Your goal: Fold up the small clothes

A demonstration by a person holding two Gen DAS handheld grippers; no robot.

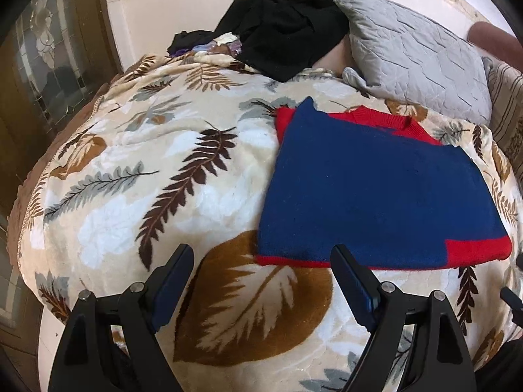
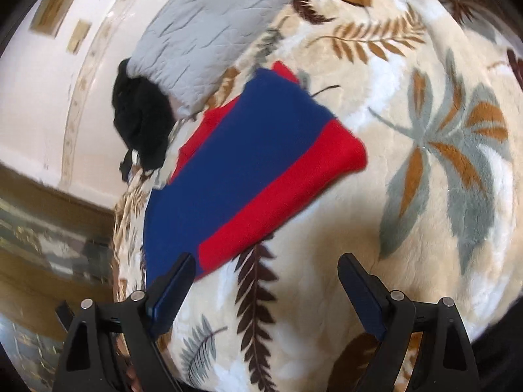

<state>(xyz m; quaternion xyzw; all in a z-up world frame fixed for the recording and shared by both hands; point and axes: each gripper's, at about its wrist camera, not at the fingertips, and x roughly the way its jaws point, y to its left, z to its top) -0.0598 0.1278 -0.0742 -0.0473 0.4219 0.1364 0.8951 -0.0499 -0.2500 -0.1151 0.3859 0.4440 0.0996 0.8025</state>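
A small blue and red knitted sweater [image 1: 369, 192] lies folded flat on the leaf-patterned blanket [image 1: 157, 170], with a red hem band along its near edge and red collar at the far side. It also shows in the right wrist view [image 2: 248, 170]. My left gripper [image 1: 261, 261] is open and empty, hovering just in front of the sweater's near hem. My right gripper [image 2: 266, 271] is open and empty, above the blanket [image 2: 408, 163] beside the sweater's near corner.
A grey quilted pillow [image 1: 415, 55] lies behind the sweater, also in the right wrist view [image 2: 202, 29]. A heap of black clothes [image 1: 287, 26] sits at the back by the wall [image 2: 140, 121]. The bed's edge drops off at the left [image 1: 29, 202].
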